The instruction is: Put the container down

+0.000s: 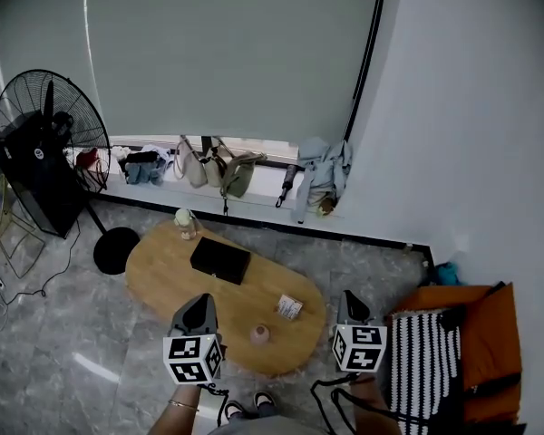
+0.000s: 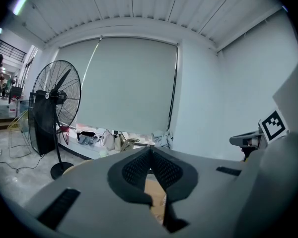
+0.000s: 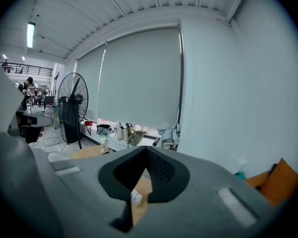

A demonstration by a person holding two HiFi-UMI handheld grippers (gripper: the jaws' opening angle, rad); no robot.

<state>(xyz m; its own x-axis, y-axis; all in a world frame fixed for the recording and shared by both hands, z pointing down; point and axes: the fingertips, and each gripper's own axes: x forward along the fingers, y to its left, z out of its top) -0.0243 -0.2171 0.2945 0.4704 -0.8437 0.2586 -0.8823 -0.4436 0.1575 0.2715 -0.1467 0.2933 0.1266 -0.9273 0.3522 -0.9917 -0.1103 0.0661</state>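
Your left gripper (image 1: pixel 199 306) and right gripper (image 1: pixel 352 304) both have their jaws pressed together on nothing. They hover at the table's (image 1: pixel 163 270) near edge (the job looks done), where the small pink container (image 1: pixel 260 333) stands free between them.

The oval wooden counter (image 1: pixel 163 275) carries a black box (image 1: pixel 219 260), a pale bottle (image 1: pixel 185 222) at its far end, and a small packet (image 1: pixel 289 307) and a pink container (image 1: pixel 260 334) near its front edge.
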